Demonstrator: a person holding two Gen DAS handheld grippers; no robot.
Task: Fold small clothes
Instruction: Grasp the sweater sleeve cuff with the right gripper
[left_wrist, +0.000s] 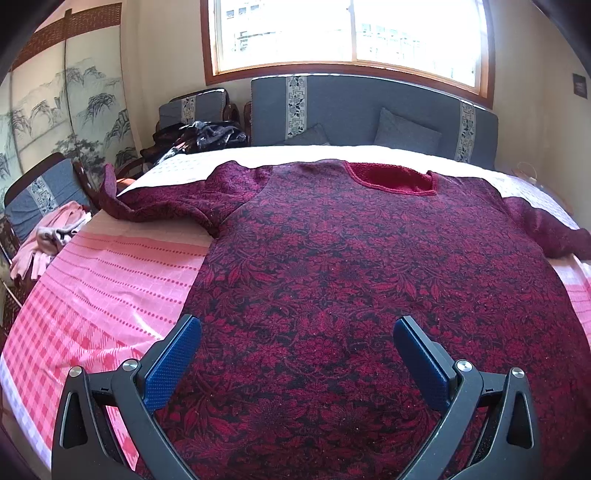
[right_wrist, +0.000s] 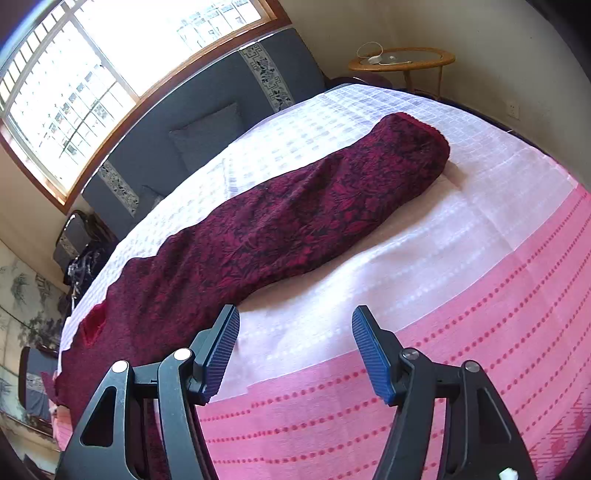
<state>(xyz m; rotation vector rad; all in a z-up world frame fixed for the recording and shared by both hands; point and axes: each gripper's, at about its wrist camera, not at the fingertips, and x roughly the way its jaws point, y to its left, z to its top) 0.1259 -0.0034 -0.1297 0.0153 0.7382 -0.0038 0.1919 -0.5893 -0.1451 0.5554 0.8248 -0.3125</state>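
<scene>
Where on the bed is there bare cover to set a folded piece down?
Free: the pink cover left of the sweater, below its left sleeve; also the cover beside the right sleeve. The sweater fills the middle.

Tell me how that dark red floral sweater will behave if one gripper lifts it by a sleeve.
The sweater will probably sag rather than hold shape: its sleeve already lies slumped and rumpled on the bedspread. The knit looks thick, so it is likely fairly heavy for a garment. Its coarse texture should grip the pads well, with little slipping.
</scene>
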